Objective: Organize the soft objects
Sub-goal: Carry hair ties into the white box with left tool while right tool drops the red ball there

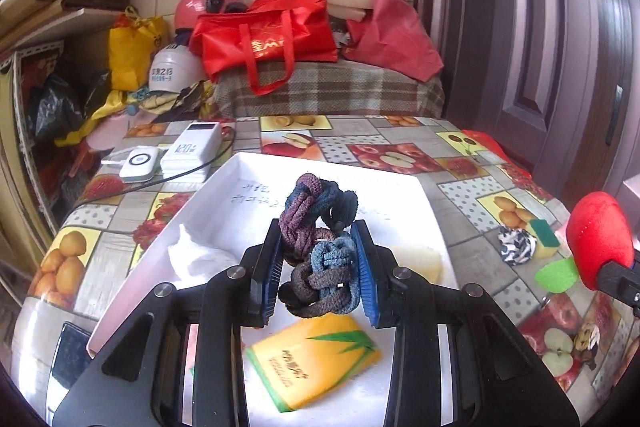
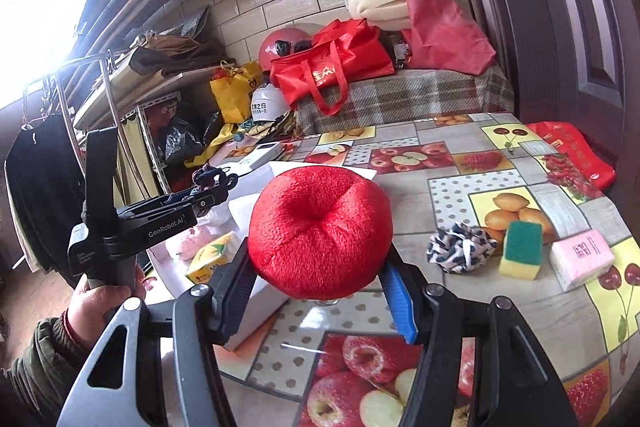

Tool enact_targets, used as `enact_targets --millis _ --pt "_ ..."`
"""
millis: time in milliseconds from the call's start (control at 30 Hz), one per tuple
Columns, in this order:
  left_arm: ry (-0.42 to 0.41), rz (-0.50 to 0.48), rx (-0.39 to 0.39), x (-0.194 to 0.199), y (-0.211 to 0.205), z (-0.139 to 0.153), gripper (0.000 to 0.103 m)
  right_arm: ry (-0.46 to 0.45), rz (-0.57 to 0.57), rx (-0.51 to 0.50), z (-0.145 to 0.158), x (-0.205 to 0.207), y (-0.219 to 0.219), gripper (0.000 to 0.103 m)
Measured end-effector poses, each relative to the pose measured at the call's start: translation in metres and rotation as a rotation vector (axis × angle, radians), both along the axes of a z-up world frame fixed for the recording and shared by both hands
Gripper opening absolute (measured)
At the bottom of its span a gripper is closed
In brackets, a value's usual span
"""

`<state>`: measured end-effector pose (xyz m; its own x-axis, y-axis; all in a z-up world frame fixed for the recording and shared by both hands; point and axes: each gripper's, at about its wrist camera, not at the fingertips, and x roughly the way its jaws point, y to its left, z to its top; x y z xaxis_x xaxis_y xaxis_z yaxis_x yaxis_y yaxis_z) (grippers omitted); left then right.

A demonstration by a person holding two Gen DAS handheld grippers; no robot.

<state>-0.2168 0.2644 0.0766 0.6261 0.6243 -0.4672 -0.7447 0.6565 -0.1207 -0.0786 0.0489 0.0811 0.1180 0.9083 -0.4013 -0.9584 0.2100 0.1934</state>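
My left gripper (image 1: pixel 316 267) is shut on a braided chain of dark hair ties (image 1: pixel 316 239) and holds it above the white tray (image 1: pixel 400 195). In the tray lie a yellow tissue pack (image 1: pixel 312 363), a white soft wad (image 1: pixel 196 259) and a pale sponge piece (image 1: pixel 420 259). My right gripper (image 2: pixel 320 287) is shut on a red plush apple (image 2: pixel 320 231), held above the table just right of the tray (image 2: pixel 256 311). The plush apple also shows in the left wrist view (image 1: pixel 598 239). The left gripper (image 2: pixel 208 195) shows at the left in the right wrist view.
On the fruit-print tablecloth to the right lie a black-and-white scrunchie (image 2: pixel 460 247), a green-yellow sponge (image 2: pixel 520 251) and a pink tissue pack (image 2: pixel 580 259). Power banks (image 1: pixel 192 151) with cables lie left of the tray. Red bags (image 1: pixel 264 35) and helmets are piled behind.
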Motion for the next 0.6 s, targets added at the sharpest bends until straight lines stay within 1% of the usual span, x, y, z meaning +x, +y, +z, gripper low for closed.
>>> enact_targets --millis 100,200,300,433,500,533,567,600 --pt "-0.022 0.093 -0.045 -0.024 0.028 -0.005 0.033 -0.006 0.035 -0.027 0.006 -0.009 0.026 0.059" --pt "-0.025 0.140 -0.072 -0.036 0.044 -0.011 0.033 0.003 0.067 -0.070 0.002 -0.018 0.056 0.059" --pt "-0.035 0.141 -0.079 -0.037 0.045 -0.012 0.033 0.003 0.088 -0.115 -0.006 -0.029 0.085 0.059" --pt "-0.030 0.118 -0.066 -0.031 0.041 -0.011 0.034 -0.011 0.100 -0.147 -0.014 -0.044 0.116 0.059" --pt "-0.024 0.116 -0.066 -0.030 0.041 -0.012 0.038 -0.008 0.107 -0.158 -0.017 -0.049 0.128 0.060" --pt "-0.024 0.116 -0.071 -0.030 0.042 -0.012 0.042 -0.007 0.108 -0.159 -0.018 -0.051 0.131 0.062" --pt "-0.030 0.115 -0.081 -0.030 0.043 -0.013 0.047 -0.007 0.109 -0.159 -0.020 -0.053 0.133 0.064" --pt "-0.038 0.114 -0.098 -0.031 0.044 -0.014 0.054 -0.007 0.107 -0.156 -0.021 -0.055 0.133 0.069"
